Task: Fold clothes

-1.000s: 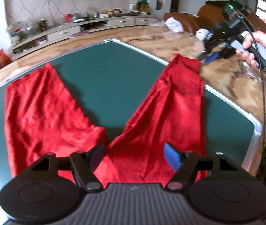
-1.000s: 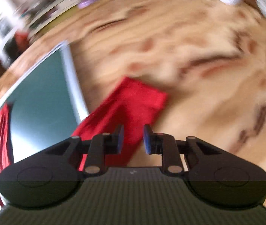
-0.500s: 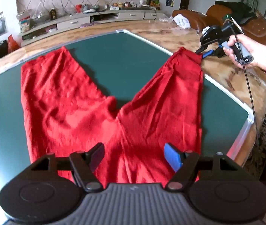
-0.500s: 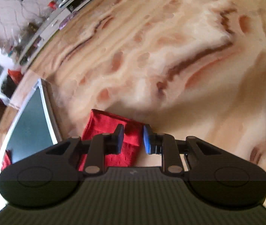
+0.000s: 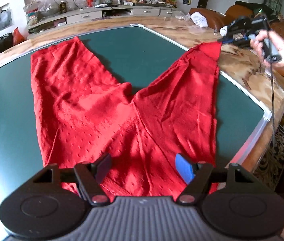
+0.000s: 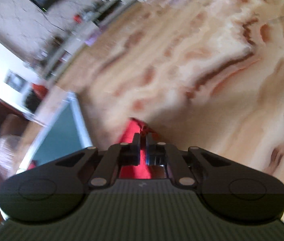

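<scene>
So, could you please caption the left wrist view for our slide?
Open left tongs hover over red trousers' waistband; right tongs pinch one hem.

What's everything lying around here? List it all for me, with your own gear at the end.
red perforated fabric trousers: one, red, spread on the mat, far leg end past its edge
dark green mat with pale rim: one, green, on the table
marbled wooden table: one, tan and brown, under the mat
long grey sideboard: one, grey, against the far wall, cluttered
left hand-held gripper: one, black, open above the waistband
right hand-held gripper: one, black, shut on the trouser leg end
person's hand: one, holding the right gripper's handle
</scene>
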Available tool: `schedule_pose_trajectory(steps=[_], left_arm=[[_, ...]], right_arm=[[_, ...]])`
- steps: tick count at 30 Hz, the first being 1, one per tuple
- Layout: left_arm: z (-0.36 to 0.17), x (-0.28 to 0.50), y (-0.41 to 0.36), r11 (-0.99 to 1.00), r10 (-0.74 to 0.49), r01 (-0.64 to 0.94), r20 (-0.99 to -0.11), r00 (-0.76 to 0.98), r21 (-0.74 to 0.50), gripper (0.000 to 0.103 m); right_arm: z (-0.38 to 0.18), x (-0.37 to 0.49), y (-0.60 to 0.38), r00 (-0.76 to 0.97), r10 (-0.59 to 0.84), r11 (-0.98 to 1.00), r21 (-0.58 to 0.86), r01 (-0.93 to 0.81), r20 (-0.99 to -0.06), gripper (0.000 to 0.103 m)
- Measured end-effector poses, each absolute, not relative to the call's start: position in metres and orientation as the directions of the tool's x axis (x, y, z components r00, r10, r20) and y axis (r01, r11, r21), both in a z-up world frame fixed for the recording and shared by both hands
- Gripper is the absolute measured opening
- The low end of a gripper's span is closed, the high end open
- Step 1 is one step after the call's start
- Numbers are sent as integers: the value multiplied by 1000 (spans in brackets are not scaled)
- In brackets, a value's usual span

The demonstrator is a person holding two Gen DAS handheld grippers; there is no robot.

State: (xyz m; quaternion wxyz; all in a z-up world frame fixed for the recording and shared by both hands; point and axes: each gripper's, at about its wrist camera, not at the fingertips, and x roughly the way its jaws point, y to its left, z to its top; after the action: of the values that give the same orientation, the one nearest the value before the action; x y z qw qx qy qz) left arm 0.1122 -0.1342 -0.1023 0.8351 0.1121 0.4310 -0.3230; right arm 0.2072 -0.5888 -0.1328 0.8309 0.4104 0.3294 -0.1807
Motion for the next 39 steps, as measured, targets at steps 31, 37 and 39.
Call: schedule_pose_trajectory(steps=[31, 37, 39], left_arm=[[-118, 87, -155, 594, -599, 798, -717, 357, -100, 77], [-120, 86, -140, 593, -633, 791, -696, 340, -153, 77], [-120, 86, -135, 590, -644, 789, -689, 333, -170, 77]], right_arm=[[81, 391, -278, 821, 171, 709, 646, 281, -545, 7], [-17, 506, -191, 613, -28, 857, 296, 421, -789, 15], [-54, 529, -177, 508, 85, 878, 305, 368, -857, 24]])
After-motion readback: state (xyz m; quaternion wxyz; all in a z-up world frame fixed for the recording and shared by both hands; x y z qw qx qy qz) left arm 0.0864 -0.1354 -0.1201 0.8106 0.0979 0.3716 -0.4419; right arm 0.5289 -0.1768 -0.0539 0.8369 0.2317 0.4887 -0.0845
